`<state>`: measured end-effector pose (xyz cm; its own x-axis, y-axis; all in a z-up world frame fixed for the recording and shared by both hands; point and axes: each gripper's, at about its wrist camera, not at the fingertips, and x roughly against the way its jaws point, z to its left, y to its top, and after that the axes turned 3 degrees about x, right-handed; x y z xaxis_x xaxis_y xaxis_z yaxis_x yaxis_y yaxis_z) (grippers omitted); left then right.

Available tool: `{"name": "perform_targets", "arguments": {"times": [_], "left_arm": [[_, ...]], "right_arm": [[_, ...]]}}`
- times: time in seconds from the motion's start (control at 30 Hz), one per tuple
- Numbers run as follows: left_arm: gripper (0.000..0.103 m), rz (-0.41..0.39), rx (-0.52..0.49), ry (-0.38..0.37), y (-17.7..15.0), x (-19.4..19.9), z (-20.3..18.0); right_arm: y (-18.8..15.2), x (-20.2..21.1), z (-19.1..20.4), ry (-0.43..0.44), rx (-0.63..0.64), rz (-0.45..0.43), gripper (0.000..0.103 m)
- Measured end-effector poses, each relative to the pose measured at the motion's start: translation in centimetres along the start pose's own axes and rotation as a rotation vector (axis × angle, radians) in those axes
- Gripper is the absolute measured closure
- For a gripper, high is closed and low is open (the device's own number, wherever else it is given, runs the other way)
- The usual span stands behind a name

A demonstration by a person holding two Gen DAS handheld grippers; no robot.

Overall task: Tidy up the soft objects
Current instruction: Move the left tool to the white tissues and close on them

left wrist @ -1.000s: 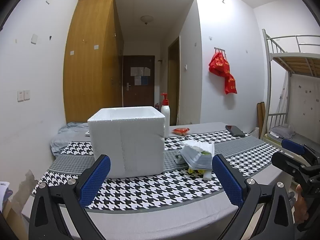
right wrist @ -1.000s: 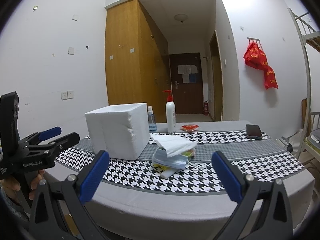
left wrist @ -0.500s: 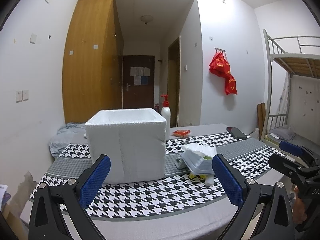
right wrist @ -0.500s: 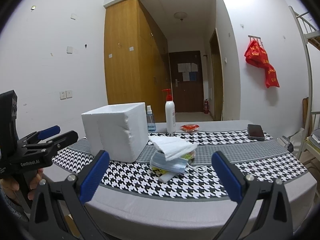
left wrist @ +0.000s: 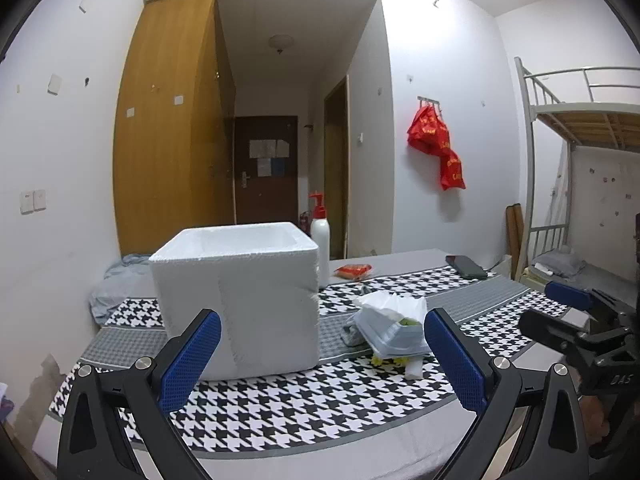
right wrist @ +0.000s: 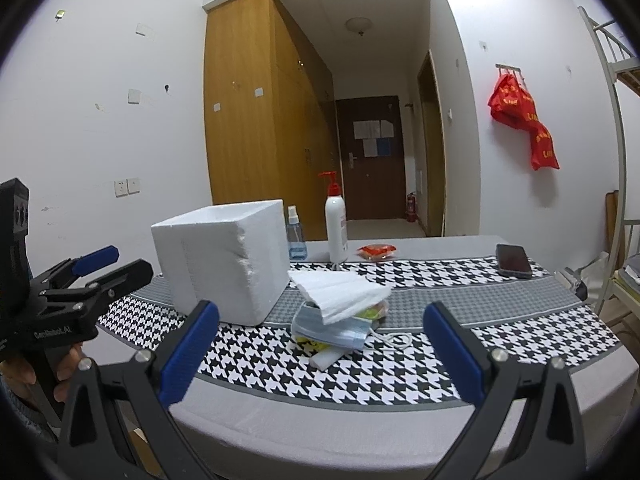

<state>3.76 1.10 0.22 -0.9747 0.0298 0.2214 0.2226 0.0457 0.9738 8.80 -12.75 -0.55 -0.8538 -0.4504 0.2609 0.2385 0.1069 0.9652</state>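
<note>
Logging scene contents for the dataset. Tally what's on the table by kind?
Foam box: 1
Bottles: 2 (pump bottle, small spray bottle)
Pile of soft items, masks and tissues: 1 pile, single items too overlapped to count
Red snack packet: 1
Phone: 1
Total: 6, counting the pile as one

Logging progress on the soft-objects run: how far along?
Nothing looks done. The pile of masks and tissue sits on the tablecloth beside the foam box, untouched. Both grippers, left and right, are open and empty, short of the table. Every pick is left.
</note>
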Motion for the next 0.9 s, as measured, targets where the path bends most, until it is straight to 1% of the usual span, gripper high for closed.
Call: {"name": "perform_targets", "arguments": {"times": [0.13,0.37,0.53,0.9], "left_arm": [[0.001,-0.005,-0.021,-0.009,-0.1,-0.3,-0.4],[0.001,0.027,-0.042,-0.052,-0.4,-1.9,-1.2],[0.001,0.065,-0.037,-0.088,-0.3,-3.6,-1.5],[0.001,0.148,-0.046,-0.141,-0.1,-7.4,-3.2]], "right_arm": [[0.0,-0.4,0.0,-0.003,0.007,0.006,0.0],[-0.4,-1.2,-0.5,-0.015,0.006,0.026,0.0],[-0.5,-2.2,-1.2,-0.026,-0.004,0.049,0.0],[-0.9,-3.8,-3.4,-0.049,-0.037,0.097,0.0]]}}
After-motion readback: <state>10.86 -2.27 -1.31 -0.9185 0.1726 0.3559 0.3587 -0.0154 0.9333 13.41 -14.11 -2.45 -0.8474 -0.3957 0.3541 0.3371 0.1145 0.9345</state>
